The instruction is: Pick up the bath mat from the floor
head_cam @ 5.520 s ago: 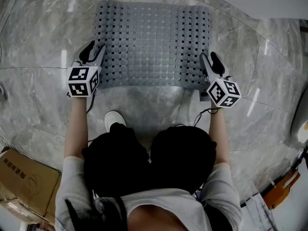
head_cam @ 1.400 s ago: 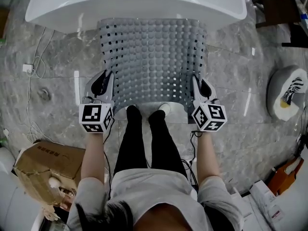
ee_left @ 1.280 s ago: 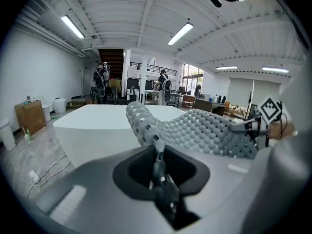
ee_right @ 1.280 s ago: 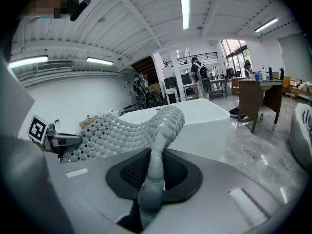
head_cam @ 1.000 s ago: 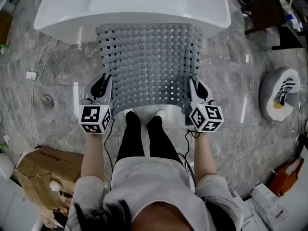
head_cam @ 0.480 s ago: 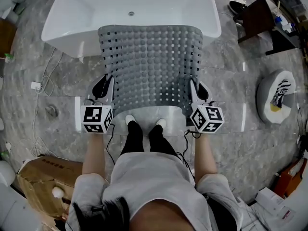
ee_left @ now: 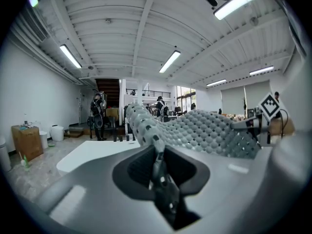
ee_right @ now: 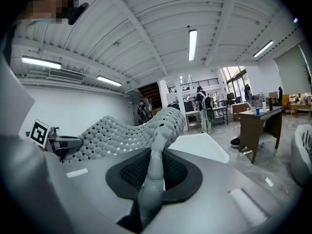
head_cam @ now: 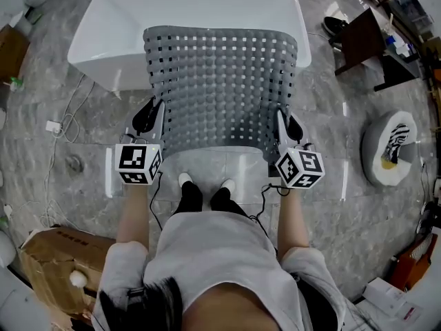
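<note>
Bath mat point(head_cam: 220, 88) hangs over marble floor point(head_cam: 331, 150) and bathtub point(head_cam: 110, 36), clamped by left hand-held gripper point(head_cam: 153, 116) and right hand-held gripper point(head_cam: 285, 124).

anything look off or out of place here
Nothing spilled. The bath mat is off the floor, pinched at its near corners by the left gripper and right gripper, sagging between them. Only the cardboard box at lower left looks ragged.

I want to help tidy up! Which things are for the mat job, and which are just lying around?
For the job:
- bath mat, held up off the floor
- left gripper and right gripper, jaws shut on the mat's side edges

Just lying around:
- white bathtub
- cardboard box
- dark table
- floor cable
</note>
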`<state>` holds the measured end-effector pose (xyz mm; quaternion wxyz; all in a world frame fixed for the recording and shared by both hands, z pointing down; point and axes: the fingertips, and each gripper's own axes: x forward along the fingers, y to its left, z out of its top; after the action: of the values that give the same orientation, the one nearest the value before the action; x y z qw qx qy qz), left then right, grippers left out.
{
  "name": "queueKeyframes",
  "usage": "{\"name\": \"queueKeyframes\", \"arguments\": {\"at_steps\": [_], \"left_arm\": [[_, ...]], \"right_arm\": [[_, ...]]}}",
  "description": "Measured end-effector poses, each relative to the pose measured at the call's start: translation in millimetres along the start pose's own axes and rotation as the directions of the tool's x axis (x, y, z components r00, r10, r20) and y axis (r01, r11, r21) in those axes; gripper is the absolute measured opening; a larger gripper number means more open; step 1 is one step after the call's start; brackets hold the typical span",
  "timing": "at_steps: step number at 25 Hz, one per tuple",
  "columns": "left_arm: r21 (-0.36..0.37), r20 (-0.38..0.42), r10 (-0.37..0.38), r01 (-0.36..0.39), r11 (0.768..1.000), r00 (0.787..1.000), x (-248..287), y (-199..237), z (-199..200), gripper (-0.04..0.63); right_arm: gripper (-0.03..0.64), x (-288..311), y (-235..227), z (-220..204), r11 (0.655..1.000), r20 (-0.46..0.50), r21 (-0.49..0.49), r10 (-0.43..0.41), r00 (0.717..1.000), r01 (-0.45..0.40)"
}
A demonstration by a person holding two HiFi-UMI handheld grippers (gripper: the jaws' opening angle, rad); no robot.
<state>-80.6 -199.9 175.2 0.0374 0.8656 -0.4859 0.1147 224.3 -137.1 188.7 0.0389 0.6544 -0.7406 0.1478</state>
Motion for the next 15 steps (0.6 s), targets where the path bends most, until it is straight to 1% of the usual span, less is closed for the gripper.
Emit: {"name": "queueKeyframes", "arguments": {"at_steps": [9, 15], "left_arm": [[0.025, 0.080, 0.030, -0.032, 0.999, 0.996, -20, 15, 38, 0.060], [0.064, 0.155, 0.050, -0.060, 0.996, 0.987, -34, 23, 64, 0.058]], "right_arm": [[0.052, -11, 21, 40, 0.999, 0.081, -0.048, 0.015, 0.997, -0.011], [0.052, -19, 34, 65, 0.997, 0.146, -0.076, 0.019, 0.989, -0.008]]}}
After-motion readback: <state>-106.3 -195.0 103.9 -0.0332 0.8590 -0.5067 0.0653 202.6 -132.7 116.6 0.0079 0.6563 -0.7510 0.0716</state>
